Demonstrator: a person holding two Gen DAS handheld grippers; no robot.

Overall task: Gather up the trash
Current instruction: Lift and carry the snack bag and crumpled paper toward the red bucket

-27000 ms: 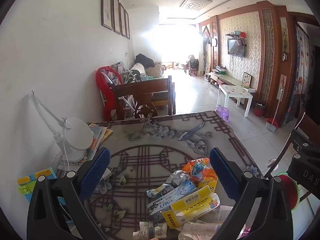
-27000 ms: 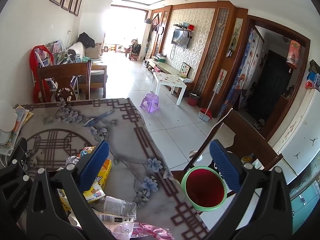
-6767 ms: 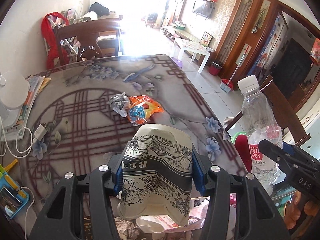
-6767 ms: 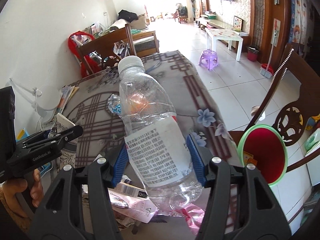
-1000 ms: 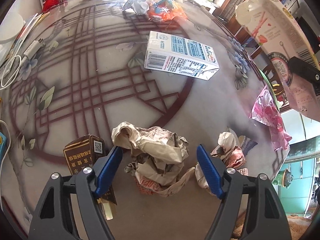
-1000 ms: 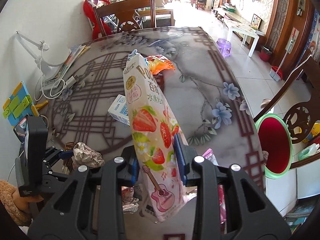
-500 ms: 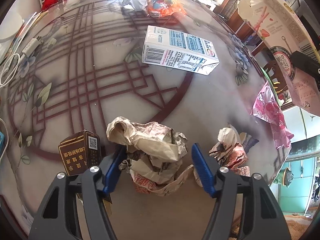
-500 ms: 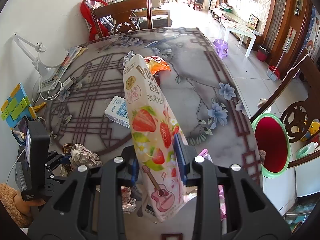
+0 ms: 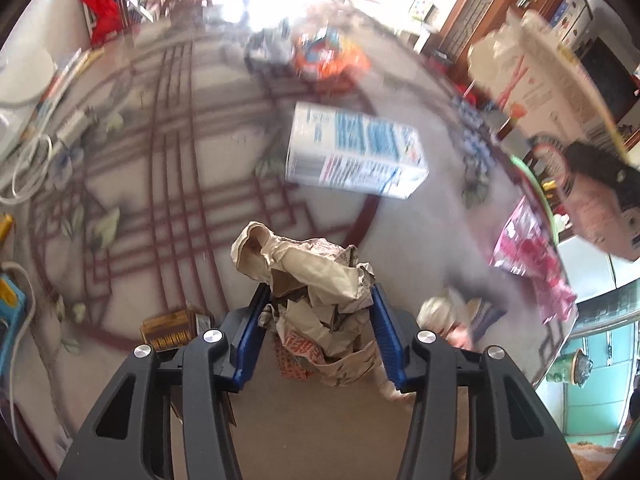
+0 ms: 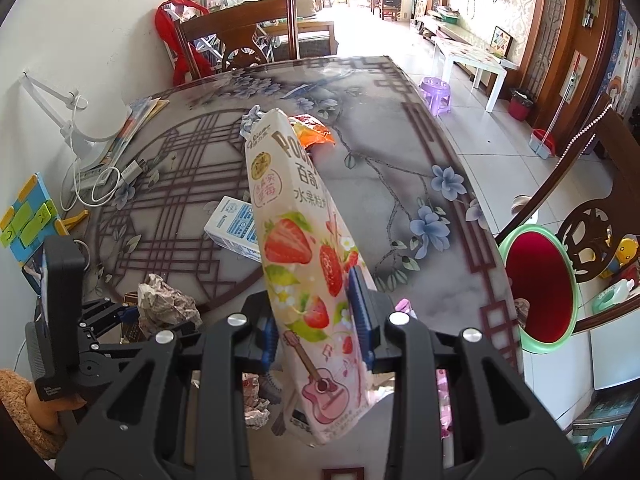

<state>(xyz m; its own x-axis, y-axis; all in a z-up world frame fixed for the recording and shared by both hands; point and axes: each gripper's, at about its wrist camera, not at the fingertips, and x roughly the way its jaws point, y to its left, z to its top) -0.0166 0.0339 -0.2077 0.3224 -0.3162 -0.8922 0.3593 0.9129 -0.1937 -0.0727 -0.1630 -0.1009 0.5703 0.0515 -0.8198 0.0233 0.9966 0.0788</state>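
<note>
My left gripper point(image 9: 316, 332) is shut on a crumpled brown paper bag point(image 9: 308, 276), which also shows in the right wrist view point(image 10: 166, 304). My right gripper point(image 10: 314, 312) is shut on a pink strawberry snack box point(image 10: 308, 256) and holds it upright above the table; the box shows at the right of the left wrist view point(image 9: 560, 100). A white and blue milk carton point(image 9: 356, 156) lies on its side mid-table. An orange wrapper point(image 9: 328, 52) and a grey wrapper lie at the far end. A red bin with a green rim point(image 10: 540, 288) stands beside the table's right edge.
A pink foil wrapper point(image 9: 528, 256) and a small crumpled wad point(image 9: 440, 312) lie near the table's right edge. A brown small box point(image 9: 168, 328) sits left of my left gripper. Cables, a lamp base point(image 10: 88, 144) and books line the left side. A wooden chair point(image 10: 588, 208) stands behind the bin.
My left gripper has shut on the crumpled paper bag, and its view has shifted with motion blur. My right gripper still holds the strawberry box, almost unmoved.
</note>
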